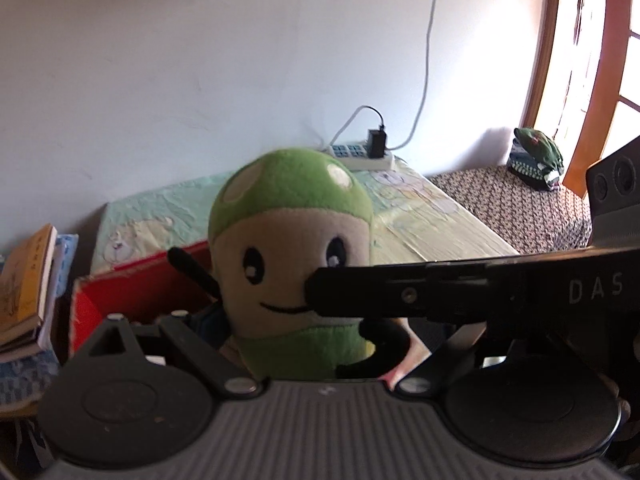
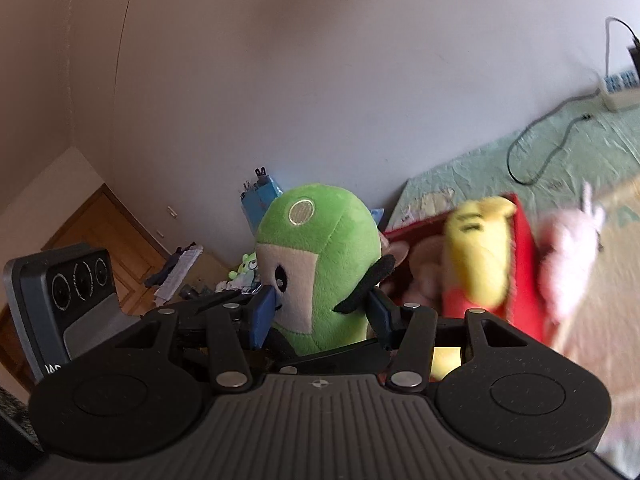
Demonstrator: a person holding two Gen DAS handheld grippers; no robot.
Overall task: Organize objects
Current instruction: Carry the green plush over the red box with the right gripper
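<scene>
Both right gripper [image 2: 320,316] jaws clamp the green plush toy [image 2: 320,264]; left jaws' state unclear.

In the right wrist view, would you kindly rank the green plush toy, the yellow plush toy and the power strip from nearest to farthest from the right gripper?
1. Green plush toy: clamped between the right gripper fingers, centre.
2. Yellow plush toy: just beyond, to the right, in the red box.
3. Power strip: far upper right, against the wall.
</scene>
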